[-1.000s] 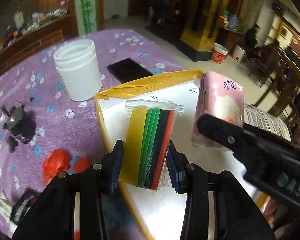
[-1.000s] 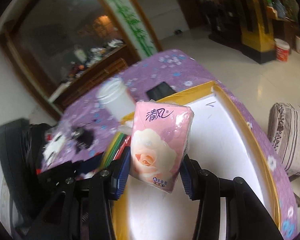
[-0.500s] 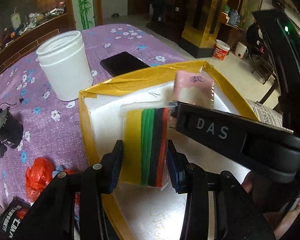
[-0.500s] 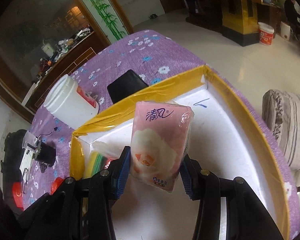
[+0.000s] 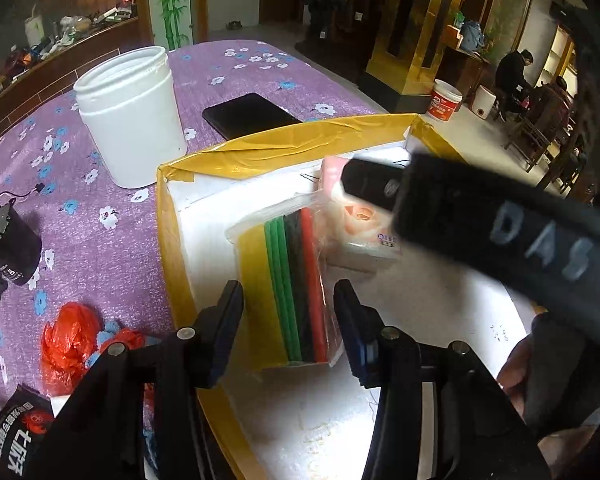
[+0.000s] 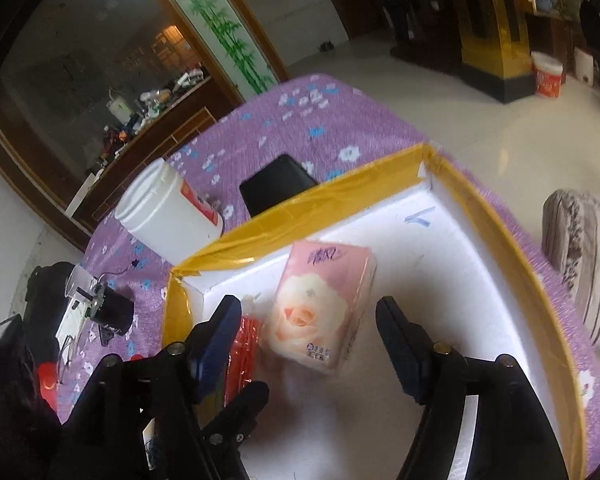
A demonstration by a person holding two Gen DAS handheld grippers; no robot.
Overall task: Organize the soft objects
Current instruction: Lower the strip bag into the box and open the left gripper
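Now the right hand-held gripper (image 6: 310,344), jaws just parted, straddles the released tissue pack (image 6: 320,304), lengthwise away from the camera.

Looks like a big hall or lobby, maybe a restaurant or teahouse rather than a home. Beyond the purple flowered tablecloth (image 5: 228,76) there's glossy tiled floor (image 6: 440,92), a gold pillar (image 5: 404,40) and a bamboo-painted panel (image 6: 220,28). People sit at wooden chairs (image 5: 528,136) off to its right, past some plastic buckets (image 5: 444,100).
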